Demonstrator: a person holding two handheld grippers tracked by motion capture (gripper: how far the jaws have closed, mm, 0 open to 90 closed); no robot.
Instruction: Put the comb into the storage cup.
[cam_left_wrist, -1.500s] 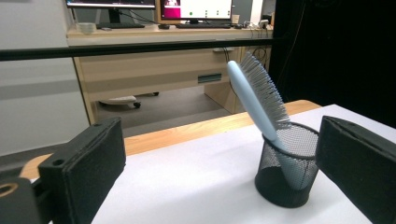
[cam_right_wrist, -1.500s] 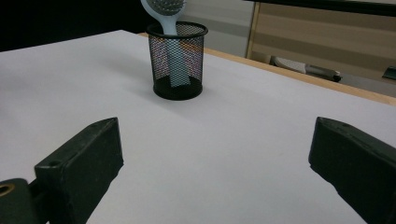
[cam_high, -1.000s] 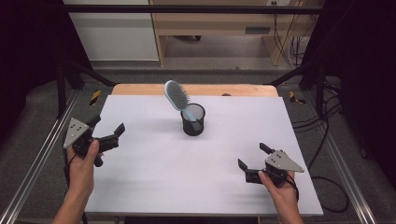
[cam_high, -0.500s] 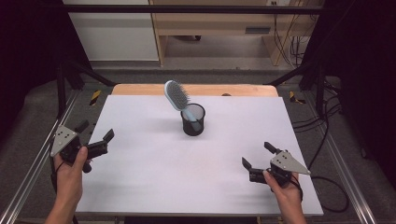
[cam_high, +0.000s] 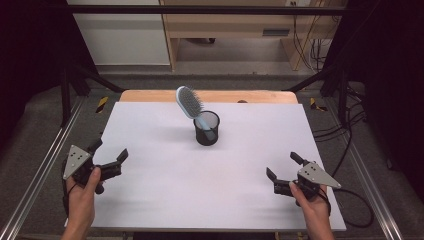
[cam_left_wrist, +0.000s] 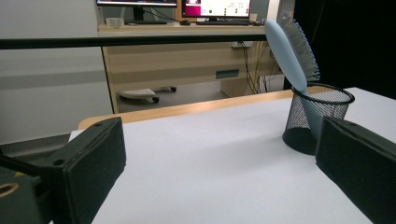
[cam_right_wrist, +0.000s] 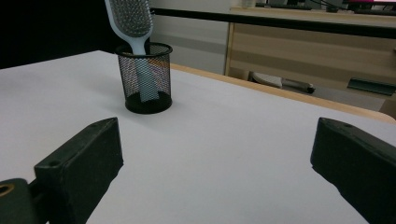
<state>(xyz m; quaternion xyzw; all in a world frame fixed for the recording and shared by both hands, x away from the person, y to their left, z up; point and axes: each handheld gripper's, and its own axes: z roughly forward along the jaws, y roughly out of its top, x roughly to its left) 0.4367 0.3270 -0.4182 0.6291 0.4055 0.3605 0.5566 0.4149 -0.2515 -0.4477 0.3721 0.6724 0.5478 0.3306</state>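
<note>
A pale blue oval hairbrush (cam_high: 190, 103) with grey bristles leans handle-down in a round black wire-mesh cup (cam_high: 206, 128) at the matte white table's (cam_high: 165, 195) middle rear. The left gripper (cam_high: 107, 156) and right gripper (cam_high: 283, 168), well apart near the front corners, each hold 2 blocky black jaws spread on nothing.

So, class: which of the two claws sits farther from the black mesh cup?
The left claw, at the white table's left edge; the right claw sits nearer the cup.

Blue hairbrush (cam_high: 190, 103) tilted, handle-down in mesh cup (cam_high: 206, 129)
</note>
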